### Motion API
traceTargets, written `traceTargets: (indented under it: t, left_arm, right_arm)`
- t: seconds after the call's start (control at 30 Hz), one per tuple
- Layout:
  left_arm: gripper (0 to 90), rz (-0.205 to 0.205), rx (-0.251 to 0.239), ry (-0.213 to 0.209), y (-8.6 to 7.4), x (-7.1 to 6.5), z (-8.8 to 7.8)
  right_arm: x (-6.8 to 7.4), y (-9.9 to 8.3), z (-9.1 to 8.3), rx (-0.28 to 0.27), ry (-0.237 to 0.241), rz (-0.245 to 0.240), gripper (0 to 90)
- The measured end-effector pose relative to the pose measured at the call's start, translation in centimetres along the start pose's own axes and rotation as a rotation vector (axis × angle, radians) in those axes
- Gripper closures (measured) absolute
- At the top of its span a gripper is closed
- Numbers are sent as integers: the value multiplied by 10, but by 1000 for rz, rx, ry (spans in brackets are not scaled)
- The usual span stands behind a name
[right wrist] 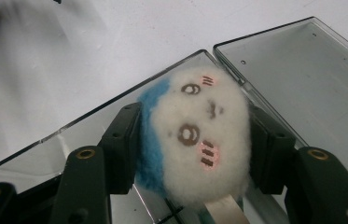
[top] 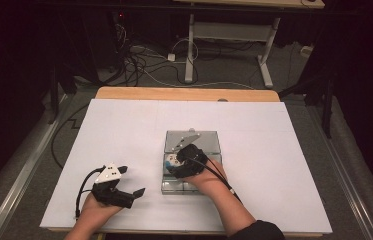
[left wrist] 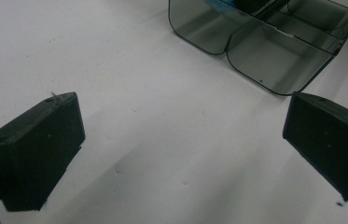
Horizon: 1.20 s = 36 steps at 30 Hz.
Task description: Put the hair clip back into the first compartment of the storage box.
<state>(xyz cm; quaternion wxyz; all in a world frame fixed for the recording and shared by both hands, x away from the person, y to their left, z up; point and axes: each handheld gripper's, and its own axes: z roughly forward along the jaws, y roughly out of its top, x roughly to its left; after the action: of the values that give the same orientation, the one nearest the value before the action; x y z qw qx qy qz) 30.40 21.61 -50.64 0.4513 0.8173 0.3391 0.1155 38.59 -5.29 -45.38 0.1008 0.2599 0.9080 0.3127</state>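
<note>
L gripper (top: 124, 192), near edge of the white counter (top: 124, 130), well left of the clear smoky plastic compartment box (top: 192, 140): jaws wide apart, nothing between, bare counter under them. R gripper (right wrist: 188, 144) over the box's near-left part: jaws about half open, pads against both sides of a fluffy white-and-blue round plush toy w/ stitched face (right wrist: 195, 140). Toy's face looks up at the gripper cam; long axis runs lengthwise btw the jaws, blue patch toward one jaw.
</note>
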Motion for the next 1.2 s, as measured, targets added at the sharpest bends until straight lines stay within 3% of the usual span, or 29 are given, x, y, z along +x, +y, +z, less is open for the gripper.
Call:
traceTargets:
  t: [0.6, 0.93, 1.2]
  left_arm:
    - [0, -2, -3, -1, 0, 0, 0]
    - [0, -6, -7, -4, 0, 0, 0]
    - [0, -4, -11, -3, 0, 0, -1]
  right_arm:
    - [3, -6, -14, -36, 17, -5, 370]
    - [-2, -32, -43, -107, 13, 32, 302]
    - [-7, -58, -62, -162, -3, 62, 164]
